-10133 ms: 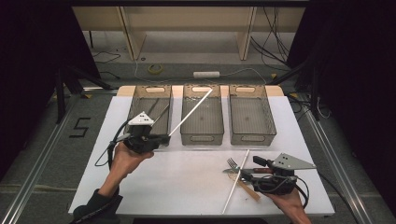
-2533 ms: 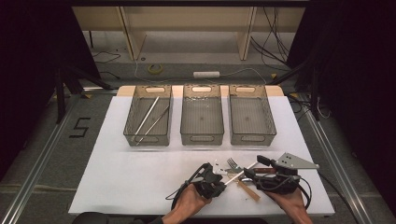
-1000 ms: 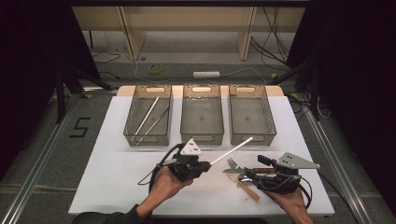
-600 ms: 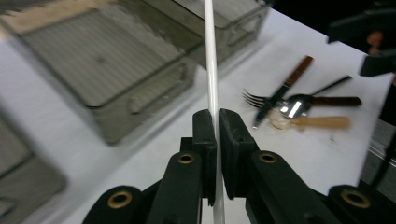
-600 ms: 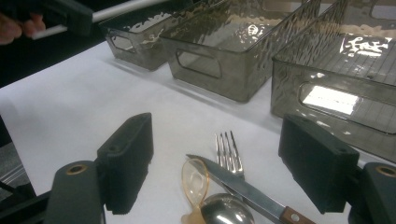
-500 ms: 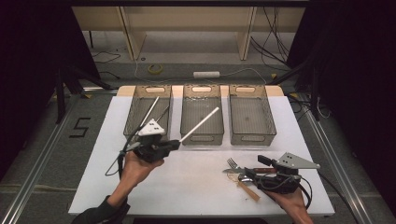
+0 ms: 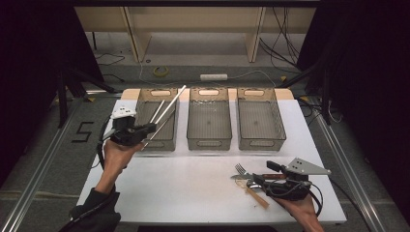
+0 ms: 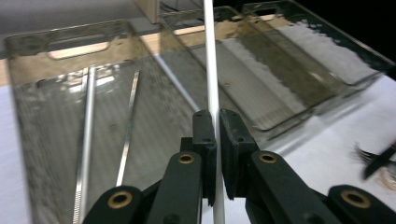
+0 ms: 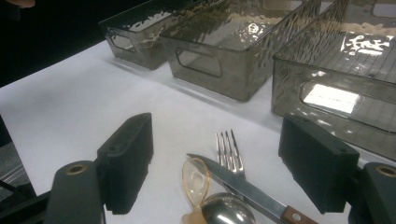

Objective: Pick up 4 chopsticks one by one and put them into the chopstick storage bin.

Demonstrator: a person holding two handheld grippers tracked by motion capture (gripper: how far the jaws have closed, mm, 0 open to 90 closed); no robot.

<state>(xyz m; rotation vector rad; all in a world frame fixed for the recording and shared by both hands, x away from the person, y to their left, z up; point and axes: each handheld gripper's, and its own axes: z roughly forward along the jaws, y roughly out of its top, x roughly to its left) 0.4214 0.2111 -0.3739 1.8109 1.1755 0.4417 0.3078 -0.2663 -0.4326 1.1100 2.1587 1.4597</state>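
High view has the left hand-held gripper up at about 10 o'clock on the white table, right at the near edge of the left bin, clamped tight on a long white stick that slants up toward 1 o'clock over that bin. From the left gripper view the jaws are pinched on the stick with basically no gap, and two more thin sticks are lying flat on the bin floor beneath. The middle bin and right bin sit in a row beside it, all three see-through smoky plastic. Down at about 5 o'clock the right hand-held gripper rests on the table with its jaws spread wide, holding nothing. Right gripper view shows a little pile between those open jaws: a fork, a knife with a wooden handle, a metal spoon and a small clear orange spoon, all touching or overlapping.
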